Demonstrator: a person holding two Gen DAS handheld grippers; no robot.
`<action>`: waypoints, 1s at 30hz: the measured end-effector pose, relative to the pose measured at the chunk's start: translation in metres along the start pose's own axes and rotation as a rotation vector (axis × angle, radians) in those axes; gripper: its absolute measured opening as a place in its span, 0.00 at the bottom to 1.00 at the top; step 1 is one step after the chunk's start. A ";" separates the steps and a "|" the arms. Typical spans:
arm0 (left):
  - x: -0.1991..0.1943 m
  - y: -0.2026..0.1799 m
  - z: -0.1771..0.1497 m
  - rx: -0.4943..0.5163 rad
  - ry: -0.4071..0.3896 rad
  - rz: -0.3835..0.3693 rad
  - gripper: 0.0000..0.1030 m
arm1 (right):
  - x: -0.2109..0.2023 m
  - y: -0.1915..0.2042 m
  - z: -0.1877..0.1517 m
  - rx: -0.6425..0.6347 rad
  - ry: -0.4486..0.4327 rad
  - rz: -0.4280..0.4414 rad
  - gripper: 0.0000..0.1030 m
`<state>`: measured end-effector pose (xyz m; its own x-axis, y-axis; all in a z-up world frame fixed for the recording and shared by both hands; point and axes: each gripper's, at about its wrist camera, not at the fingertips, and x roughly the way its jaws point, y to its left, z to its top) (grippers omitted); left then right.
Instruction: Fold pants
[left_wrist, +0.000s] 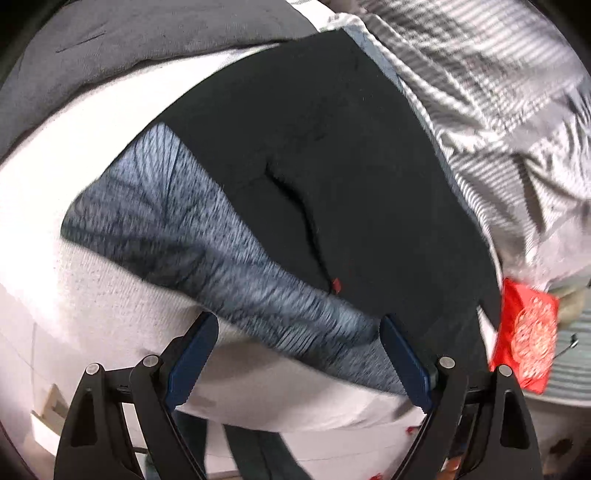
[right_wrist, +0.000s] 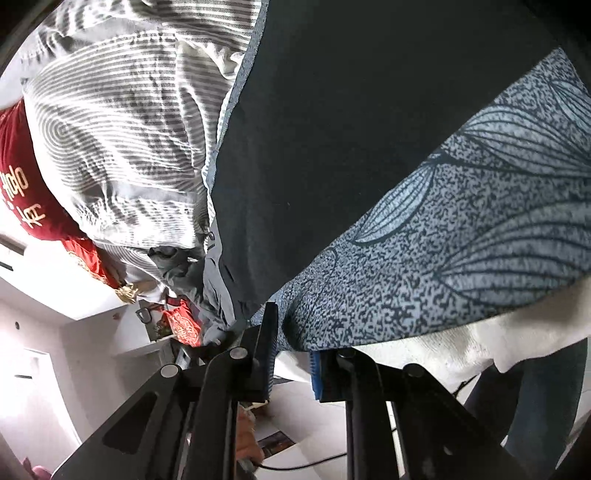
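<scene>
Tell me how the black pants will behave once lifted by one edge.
Likely floppy: the black pants lie flat and creased on the patterned cloth. Probably light and may drag that cloth along, since the right tool pinches both edges together.

Both grippers, left gripper (left_wrist: 295, 354) and right gripper (right_wrist: 291, 354), have black linkage arms, silver round pivot pins, and blue-padded jaws.

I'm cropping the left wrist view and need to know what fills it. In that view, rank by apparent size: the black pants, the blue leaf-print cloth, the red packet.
1. Black pants
2. Blue leaf-print cloth, though it lies nearer the camera
3. Red packet, partly cut off by the pants' edge
</scene>
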<state>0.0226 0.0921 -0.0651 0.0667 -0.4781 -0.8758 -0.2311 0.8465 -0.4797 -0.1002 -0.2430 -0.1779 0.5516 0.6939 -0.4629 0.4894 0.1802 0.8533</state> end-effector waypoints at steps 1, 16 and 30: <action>0.000 -0.001 0.003 -0.009 -0.004 -0.008 0.88 | 0.000 0.000 0.000 0.000 0.000 -0.004 0.16; -0.001 0.018 0.018 -0.031 -0.030 0.079 0.24 | 0.019 -0.013 0.012 0.051 -0.004 -0.072 0.09; -0.064 -0.038 0.040 0.166 -0.130 0.035 0.20 | -0.012 0.080 0.042 -0.150 0.008 -0.061 0.08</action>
<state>0.0658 0.0997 0.0072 0.1885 -0.4229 -0.8864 -0.0731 0.8940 -0.4421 -0.0395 -0.2662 -0.1135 0.5181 0.6842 -0.5133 0.4151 0.3236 0.8503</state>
